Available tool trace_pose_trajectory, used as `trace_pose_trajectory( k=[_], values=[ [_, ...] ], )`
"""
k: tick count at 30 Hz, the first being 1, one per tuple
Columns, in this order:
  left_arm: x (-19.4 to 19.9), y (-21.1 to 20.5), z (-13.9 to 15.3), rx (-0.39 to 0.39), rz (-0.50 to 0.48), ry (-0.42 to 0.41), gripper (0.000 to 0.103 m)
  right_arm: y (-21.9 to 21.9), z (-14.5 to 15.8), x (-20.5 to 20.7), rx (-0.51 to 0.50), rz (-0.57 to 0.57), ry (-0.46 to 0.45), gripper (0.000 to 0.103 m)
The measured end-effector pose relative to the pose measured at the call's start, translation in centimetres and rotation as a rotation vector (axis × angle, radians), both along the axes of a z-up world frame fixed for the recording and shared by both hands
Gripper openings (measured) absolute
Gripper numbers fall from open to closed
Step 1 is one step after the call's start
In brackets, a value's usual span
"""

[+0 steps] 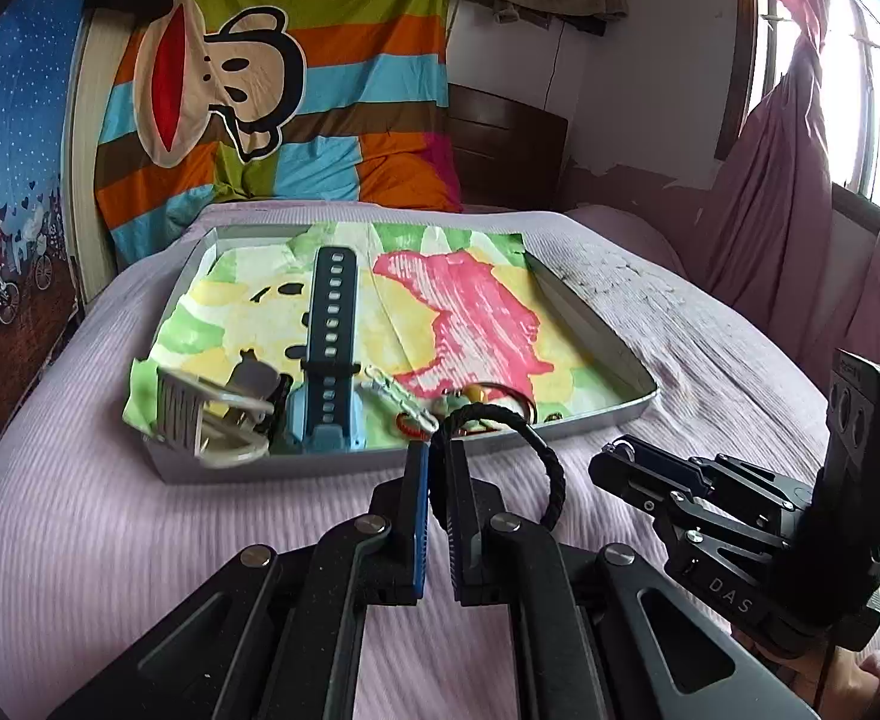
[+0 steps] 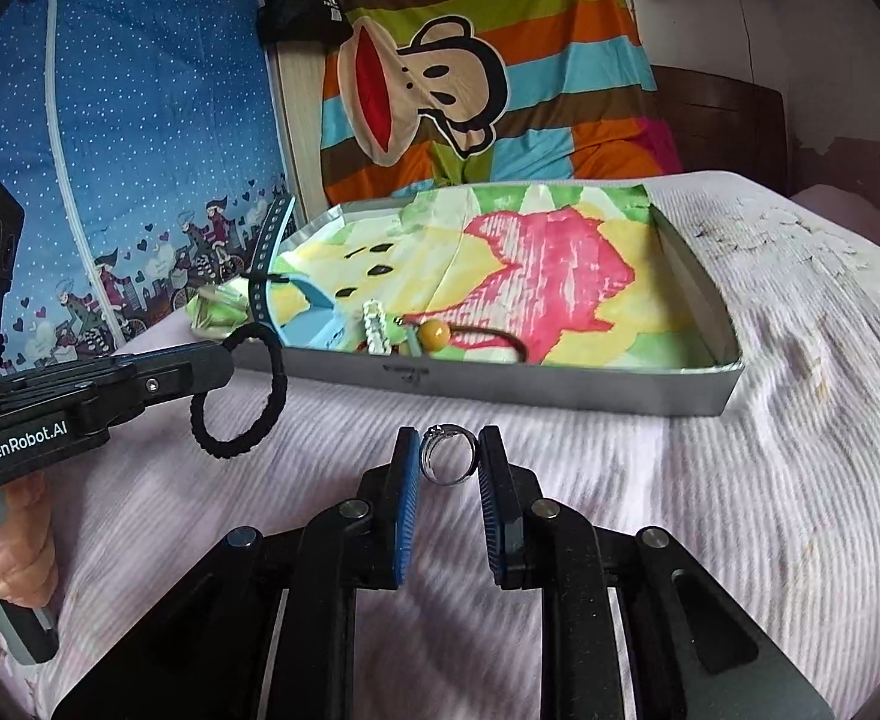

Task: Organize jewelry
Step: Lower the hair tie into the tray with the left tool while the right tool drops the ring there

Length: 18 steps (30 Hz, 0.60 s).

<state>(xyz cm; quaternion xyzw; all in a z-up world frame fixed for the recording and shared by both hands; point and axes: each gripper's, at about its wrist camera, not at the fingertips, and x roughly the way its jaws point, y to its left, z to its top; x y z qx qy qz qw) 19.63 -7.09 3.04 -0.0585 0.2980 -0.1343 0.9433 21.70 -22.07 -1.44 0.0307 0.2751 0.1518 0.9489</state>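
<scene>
Bed [image 1: 140, 540], tray [image 1: 560, 429], watch [image 1: 329, 324] inside

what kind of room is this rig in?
Most likely a home bedroom. The work surface is a bed with a ribbed lilac cover and a dark wooden headboard; a striped cartoon-monkey quilt hangs behind, and pink curtains frame a window. The jewelry tray sits on the bed.

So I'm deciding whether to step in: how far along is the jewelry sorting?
Mostly done: the blue watch, hair clip and beaded pieces already lie in the tray. In hand: the left gripper holds a black hair tie, the right gripper a silver ring. Both remain to be placed.
</scene>
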Motion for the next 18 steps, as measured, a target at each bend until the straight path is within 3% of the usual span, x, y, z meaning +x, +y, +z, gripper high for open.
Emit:
trace_pose_trajectory(
  k=[8, 18],
  values=[
    [4.4, -2.4, 1.4, 0.046, 0.050, -0.011, 0.006, -2.3, 2.4, 3.0, 0.031, -0.053, -0.035, 0.017],
    [8.9, -3.3, 0.5, 0.094, 0.097, 0.091, 0.006, -3.1, 1.0, 8.8, 0.035, -0.088, 0.091, 0.017]
  ],
)
